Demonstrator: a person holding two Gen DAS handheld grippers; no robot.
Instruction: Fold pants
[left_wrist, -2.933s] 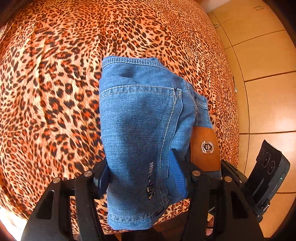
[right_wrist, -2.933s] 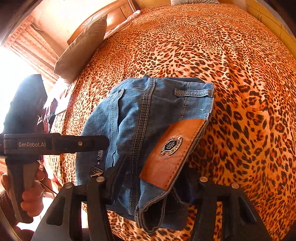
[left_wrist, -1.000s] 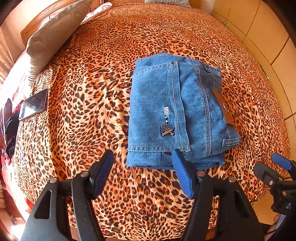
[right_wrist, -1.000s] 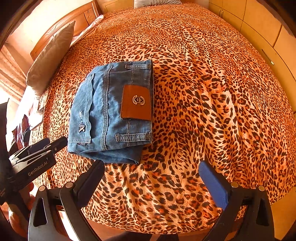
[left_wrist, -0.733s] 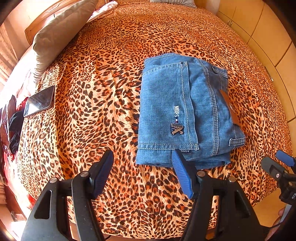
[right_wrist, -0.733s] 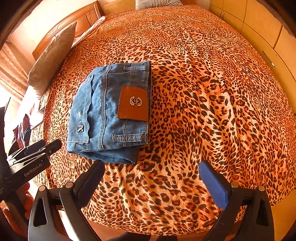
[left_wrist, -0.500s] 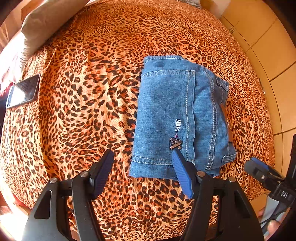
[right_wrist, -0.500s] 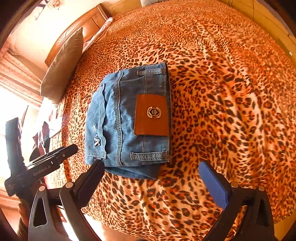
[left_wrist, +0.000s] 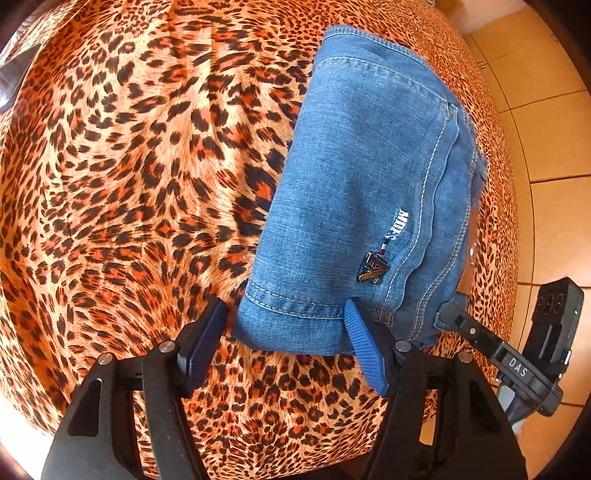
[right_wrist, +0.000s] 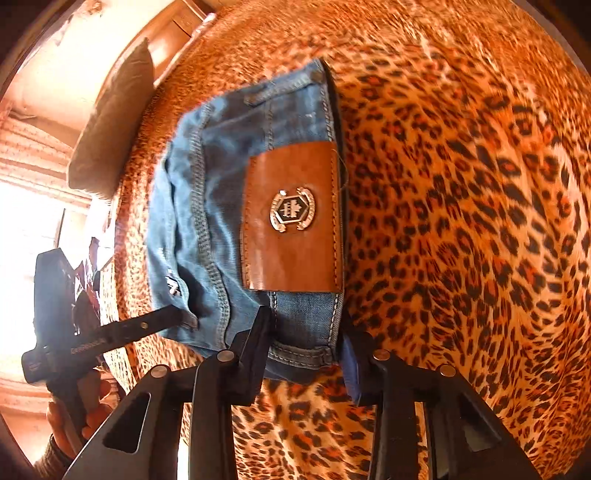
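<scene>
Left hand-held gripper (left_wrist: 284, 332) open, straddling near hem of folded jeans (left_wrist: 369, 192); right hand-held gripper (right_wrist: 306, 347) part-open around waistband corner, grip unclear. Jeans compactly folded near bed (left_wrist: 129, 166) front edge; probably only repositioning left.

Both fisheye views sit low and close at the near edge of the leopard-print bed (left_wrist: 129, 166), each looking forward between its own fingers across the cover. They share the folded pants (left_wrist: 369, 184): the left wrist view faces their left near corner, the right wrist view their right near corner with the leather patch (right_wrist: 291, 218), and each catches the other tool at its frame's side.
</scene>
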